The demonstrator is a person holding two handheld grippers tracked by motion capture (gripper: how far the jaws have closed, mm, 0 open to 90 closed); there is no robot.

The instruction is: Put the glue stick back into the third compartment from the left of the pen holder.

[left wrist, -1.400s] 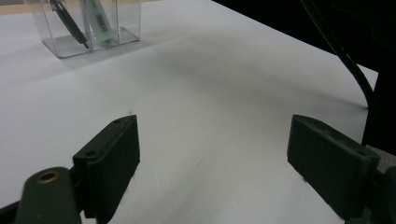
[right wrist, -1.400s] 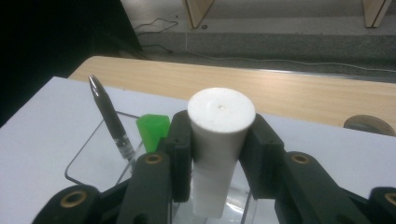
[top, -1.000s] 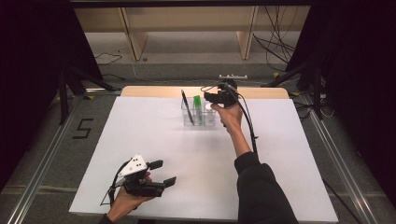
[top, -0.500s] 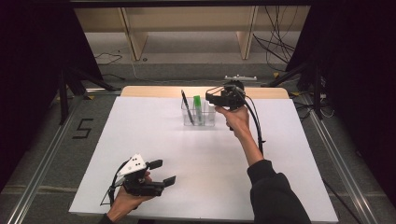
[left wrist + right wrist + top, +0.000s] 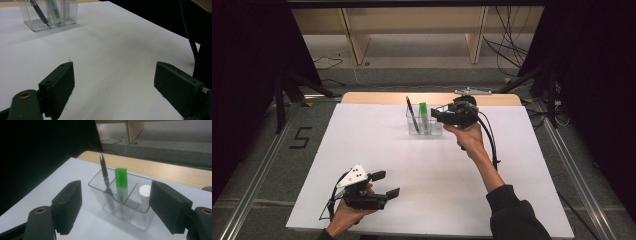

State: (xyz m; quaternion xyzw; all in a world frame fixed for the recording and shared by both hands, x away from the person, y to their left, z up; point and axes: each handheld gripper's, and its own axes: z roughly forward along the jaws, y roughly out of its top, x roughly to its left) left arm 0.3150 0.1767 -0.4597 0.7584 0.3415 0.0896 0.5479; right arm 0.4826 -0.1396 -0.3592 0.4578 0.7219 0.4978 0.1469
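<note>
A clear plastic organizer (image 5: 435, 131) stands at the far middle of the white table (image 5: 377, 145). It holds a black pen (image 5: 410, 112), a green-capped highlighter (image 5: 423, 112) and a white cylinder (image 5: 145, 193), one per compartment. My right gripper (image 5: 435, 115) hovers just right of the organizer, pointing at it. Its jaws have just been opening and stand open with nothing between them (image 5: 116, 188). My left gripper (image 5: 385, 183) rests low at the near left of the table, open and empty (image 5: 115, 72). In the left gripper view the organizer (image 5: 35, 22) is far off.
The table's wooden far edge (image 5: 377, 97) lies behind the organizer. Wooden shelf legs (image 5: 356, 42) and loose cables (image 5: 512, 47) sit on the floor beyond. A cable (image 5: 490, 142) trails from my right gripper along the forearm. Metal rails (image 5: 257, 175) run beside the table.
My right gripper has drawn back from over the organizer toward the person and slightly right, with its jaws wider. The left gripper has stayed put.
</note>
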